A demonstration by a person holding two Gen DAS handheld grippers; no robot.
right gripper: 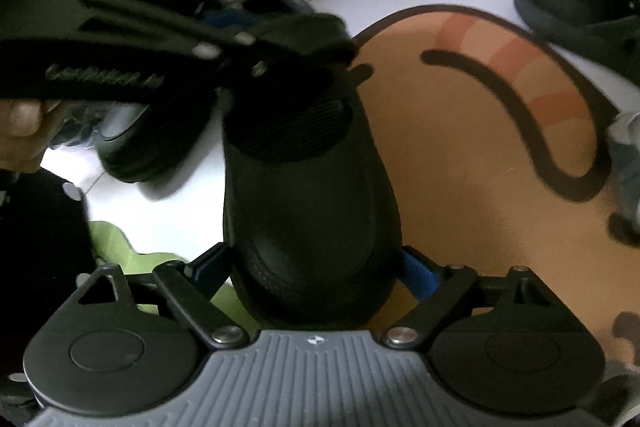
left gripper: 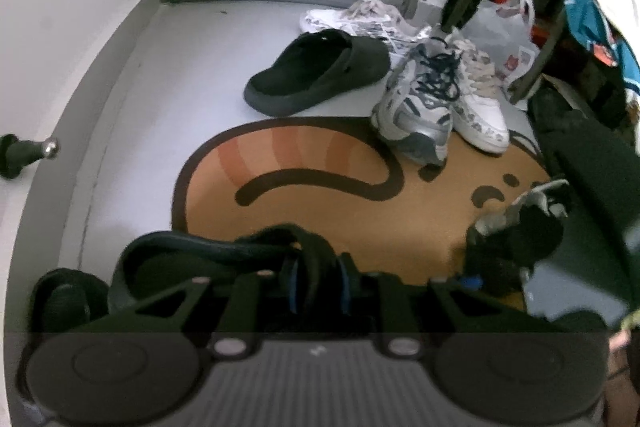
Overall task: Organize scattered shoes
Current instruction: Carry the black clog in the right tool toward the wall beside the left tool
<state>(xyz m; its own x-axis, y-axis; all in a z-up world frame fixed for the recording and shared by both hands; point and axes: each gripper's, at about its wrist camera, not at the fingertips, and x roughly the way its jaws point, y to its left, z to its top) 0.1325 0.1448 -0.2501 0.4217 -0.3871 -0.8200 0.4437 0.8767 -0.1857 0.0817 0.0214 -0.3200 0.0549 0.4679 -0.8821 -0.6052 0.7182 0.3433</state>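
orange mat (left gripper: 360, 227); left gripper (left gripper: 316, 279) pinches black clog (right gripper: 312, 187); right gripper (right gripper: 316, 267) seemingly straddles it, unclamped.

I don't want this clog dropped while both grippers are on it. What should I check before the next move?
1. Left gripper shut on the clog: ok.
2. Clog's toe between the right gripper jaws: ok.
3. Right pads pressing the clog: cannot tell.
4. Matching clog in view on the floor: ok.
5. Sneakers away from the held clog: ok.
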